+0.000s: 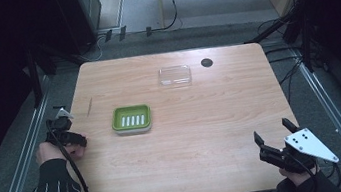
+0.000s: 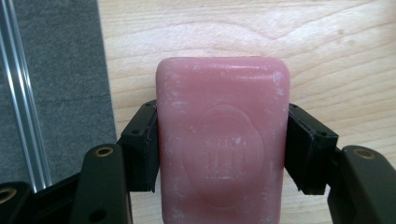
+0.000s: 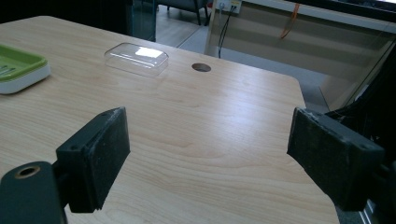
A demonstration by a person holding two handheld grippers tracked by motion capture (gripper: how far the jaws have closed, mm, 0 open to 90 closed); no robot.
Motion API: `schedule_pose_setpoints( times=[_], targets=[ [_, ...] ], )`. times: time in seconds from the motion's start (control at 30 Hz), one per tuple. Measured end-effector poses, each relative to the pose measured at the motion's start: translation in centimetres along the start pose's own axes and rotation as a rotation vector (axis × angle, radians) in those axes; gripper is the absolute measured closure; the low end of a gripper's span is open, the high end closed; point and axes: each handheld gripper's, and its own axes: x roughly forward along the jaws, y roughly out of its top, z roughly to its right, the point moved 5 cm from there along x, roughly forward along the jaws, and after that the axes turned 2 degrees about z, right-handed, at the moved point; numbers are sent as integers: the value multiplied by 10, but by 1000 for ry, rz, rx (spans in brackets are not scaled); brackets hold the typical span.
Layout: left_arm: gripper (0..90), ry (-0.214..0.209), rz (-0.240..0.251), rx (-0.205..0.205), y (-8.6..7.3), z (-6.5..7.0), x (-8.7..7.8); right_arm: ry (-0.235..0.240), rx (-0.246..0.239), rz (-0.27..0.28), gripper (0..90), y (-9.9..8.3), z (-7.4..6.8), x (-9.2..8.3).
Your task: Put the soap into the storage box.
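A pink bar of soap [image 2: 222, 140] with a stamped emblem lies between the black jaws of my left gripper [image 2: 222, 144], whose pads press on both of its long sides. It is over the wooden table's left edge. In the high view the left gripper [image 1: 63, 125] sits at that edge, held by a hand in a striped sleeve. A green soap dish [image 1: 130, 108] on a white base stands to its right. My right gripper [image 1: 273, 132] rests near the table's front right corner, jaws wide apart and holding nothing [image 3: 210, 154].
A clear plastic lid [image 1: 174, 75] lies at the back of the table [image 1: 204, 136], beside a round cable hole [image 1: 206, 62]. From the right gripper view the soap dish [image 3: 23, 74] is far left and the lid [image 3: 136, 58] ahead. Grey floor and metal rails flank the table.
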Motion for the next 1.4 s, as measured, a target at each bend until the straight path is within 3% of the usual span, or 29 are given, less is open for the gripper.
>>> schedule_pose_setpoints(
  times=[0.77,1.4],
  targets=[
    [385,-23,3,114,12,23,-10,-17,0,-10,137,-2,3,-4],
    [385,-34,41,233,37,49,-22,-42,7,-23,137,-6,9,-12]
  ],
)
